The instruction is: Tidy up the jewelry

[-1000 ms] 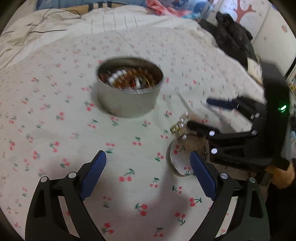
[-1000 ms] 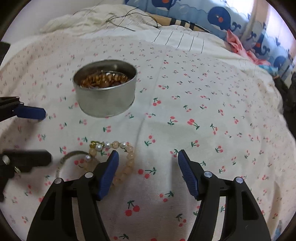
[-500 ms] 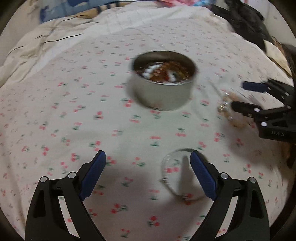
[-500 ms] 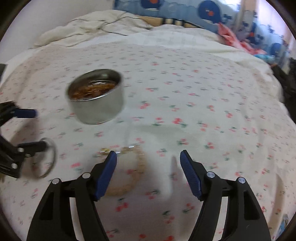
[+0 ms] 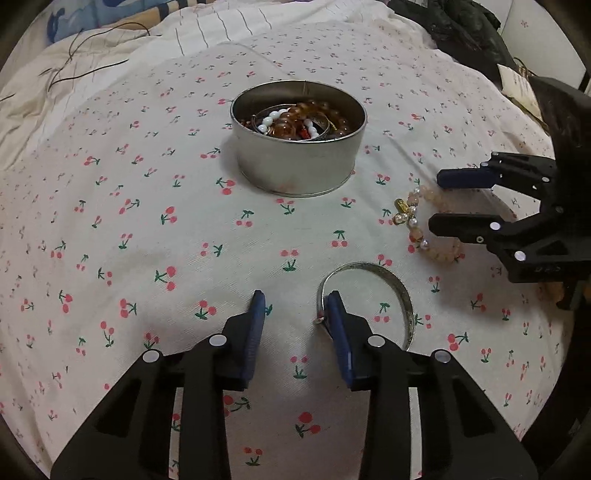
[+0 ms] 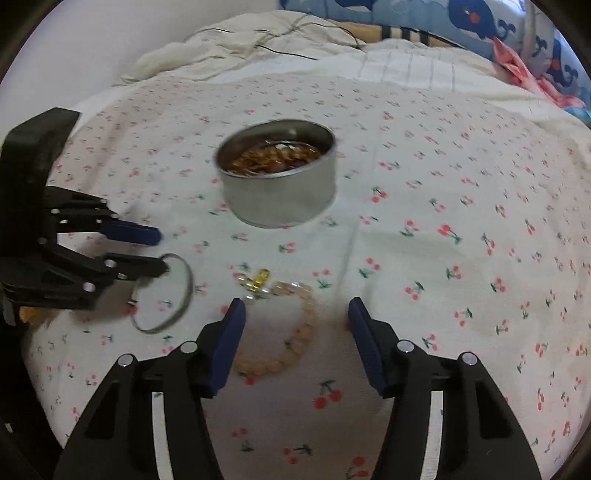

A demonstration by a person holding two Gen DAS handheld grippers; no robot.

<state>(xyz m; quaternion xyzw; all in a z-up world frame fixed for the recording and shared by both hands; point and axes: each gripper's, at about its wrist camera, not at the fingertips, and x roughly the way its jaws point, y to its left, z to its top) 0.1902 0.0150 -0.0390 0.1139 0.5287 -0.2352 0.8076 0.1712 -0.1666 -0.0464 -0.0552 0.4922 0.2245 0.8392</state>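
A round metal tin (image 5: 299,147) with several bracelets inside stands mid-bed; it also shows in the right wrist view (image 6: 279,177). A silver bangle (image 5: 402,291) lies in front of it, its left end at my left gripper's right finger. My left gripper (image 5: 295,301) is open, narrowed, and empty; it also shows in the right wrist view (image 6: 157,251). A pink bead bracelet with pearls and a gold clasp (image 6: 295,332) lies between the fingers of my open right gripper (image 6: 295,308), also seen from the left wrist (image 5: 436,201) with the bracelet (image 5: 417,221).
The bed is covered by a cherry-print sheet (image 5: 147,229). Dark clothing (image 5: 465,33) lies at the far right. A rumpled white quilt with thin black cables (image 6: 266,40) lies behind. Whale-print pillows (image 6: 461,22) sit at the back.
My left gripper has narrowed its fingers and come down to the bangle's left end. My right gripper has narrowed and lowered around the bead bracelet. The tin has not moved.
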